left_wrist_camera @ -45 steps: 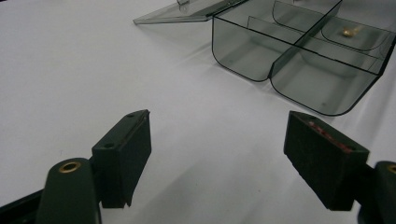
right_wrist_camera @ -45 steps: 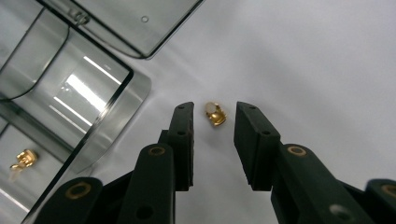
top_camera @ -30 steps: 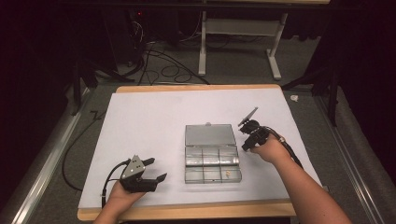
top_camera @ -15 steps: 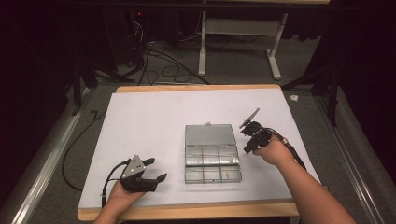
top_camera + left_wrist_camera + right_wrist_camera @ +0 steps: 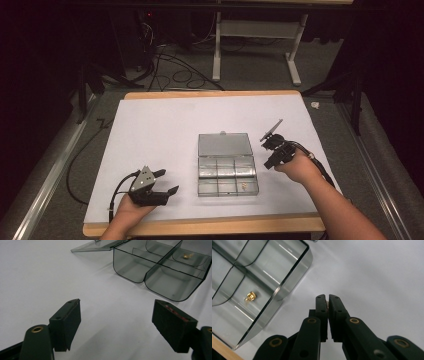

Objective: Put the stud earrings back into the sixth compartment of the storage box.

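High view: the open compartment box [image 5: 227, 167] lies lid-back at frame centre on the desk [image 5: 165, 130], one small gold part [image 5: 250, 296] already binned, while the right tongs [image 5: 270, 147] pinch something small and the left tongs [image 5: 162, 182] rest open lower left.

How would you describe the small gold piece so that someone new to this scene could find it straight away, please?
On the white table, a clear plastic organiser box lies open in the middle, its lid folded flat on the far side. The small gold piece sits in the box's near row, in the corner compartment closest to the right gripper. It is the one item visible in the box, in the right gripper view.
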{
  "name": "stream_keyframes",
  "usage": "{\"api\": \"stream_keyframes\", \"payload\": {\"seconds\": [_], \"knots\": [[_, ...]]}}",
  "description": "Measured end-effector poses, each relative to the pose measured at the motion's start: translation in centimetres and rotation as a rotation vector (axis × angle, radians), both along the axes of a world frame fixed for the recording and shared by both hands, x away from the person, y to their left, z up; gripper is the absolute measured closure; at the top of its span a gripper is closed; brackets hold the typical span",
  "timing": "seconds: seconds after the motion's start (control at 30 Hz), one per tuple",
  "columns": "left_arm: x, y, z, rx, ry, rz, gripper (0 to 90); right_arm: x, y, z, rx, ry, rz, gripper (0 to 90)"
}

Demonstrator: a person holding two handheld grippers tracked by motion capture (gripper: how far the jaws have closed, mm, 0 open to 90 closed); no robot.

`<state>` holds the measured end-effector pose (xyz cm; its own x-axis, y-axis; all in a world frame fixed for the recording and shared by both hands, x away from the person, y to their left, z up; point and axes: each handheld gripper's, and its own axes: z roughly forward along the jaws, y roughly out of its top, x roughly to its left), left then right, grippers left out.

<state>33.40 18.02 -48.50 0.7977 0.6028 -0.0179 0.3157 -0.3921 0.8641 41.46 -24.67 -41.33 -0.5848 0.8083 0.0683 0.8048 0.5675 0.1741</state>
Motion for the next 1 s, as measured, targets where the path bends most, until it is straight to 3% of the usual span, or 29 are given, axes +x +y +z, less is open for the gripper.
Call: {"api": "stream_keyframes", "payload": {"seconds": [0.6, 1.0], "knots": [[0.0, 0.0, 0.0, 0.002, -0.002, 0.002, 24.0, -2.3, -0.2, 0.3, 0.003, 0.009, 0.015, 87.5], [0.0, 0.0, 0.0, 0.001, -0.003, 0.008, 24.0, -3.2, -0.2, 1.5, -0.001, 0.002, 0.028, 87.6]]}}
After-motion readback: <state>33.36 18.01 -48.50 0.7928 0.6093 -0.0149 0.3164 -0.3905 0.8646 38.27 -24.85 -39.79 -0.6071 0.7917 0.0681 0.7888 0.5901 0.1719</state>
